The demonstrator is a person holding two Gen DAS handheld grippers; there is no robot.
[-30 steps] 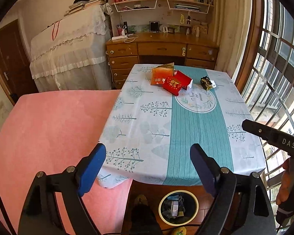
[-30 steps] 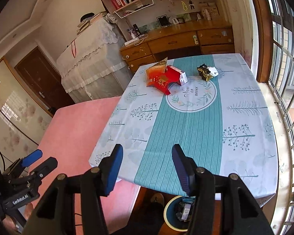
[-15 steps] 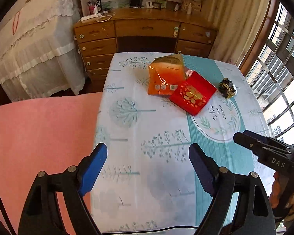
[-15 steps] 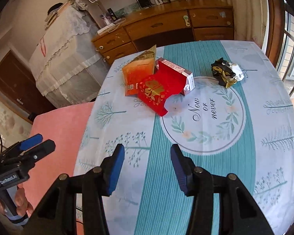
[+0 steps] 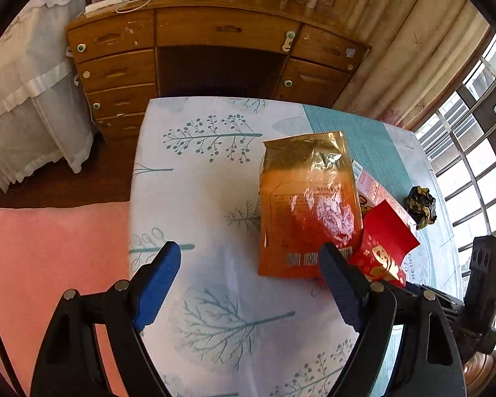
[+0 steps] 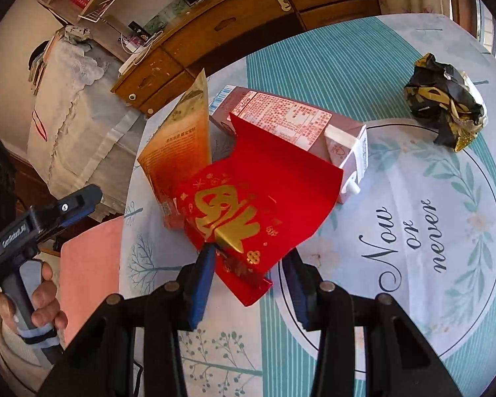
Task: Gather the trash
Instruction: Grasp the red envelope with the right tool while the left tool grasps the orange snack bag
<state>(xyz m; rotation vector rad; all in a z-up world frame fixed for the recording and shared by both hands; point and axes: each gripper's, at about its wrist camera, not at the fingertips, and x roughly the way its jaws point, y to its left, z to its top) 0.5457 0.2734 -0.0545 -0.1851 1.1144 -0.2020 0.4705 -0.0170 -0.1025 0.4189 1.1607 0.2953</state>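
Observation:
An orange foil pouch [image 5: 309, 208] lies on the table, leaning on a pink carton [image 6: 291, 122]. A red envelope with gold print [image 6: 248, 211] rests against both. A crumpled black and gold wrapper [image 6: 443, 99] lies apart to the right. My left gripper [image 5: 251, 284] is open and empty, just short of the pouch's near edge. My right gripper [image 6: 248, 264] is open with its fingers on either side of the red envelope's near corner. The envelope [image 5: 383, 248] and the wrapper [image 5: 421, 203] also show in the left wrist view.
The table wears a white and teal cloth [image 5: 198, 182] with a round "Now or never" print [image 6: 413, 231]. A wooden desk [image 5: 215, 43] stands beyond the table. A pink bed [image 5: 49, 264] lies at the left. A barred window [image 5: 473, 139] is at the right.
Both grippers have moved forward over the table toward the trash pile. The right gripper's fingers have come around the red envelope's corner. The bin under the table has left view.

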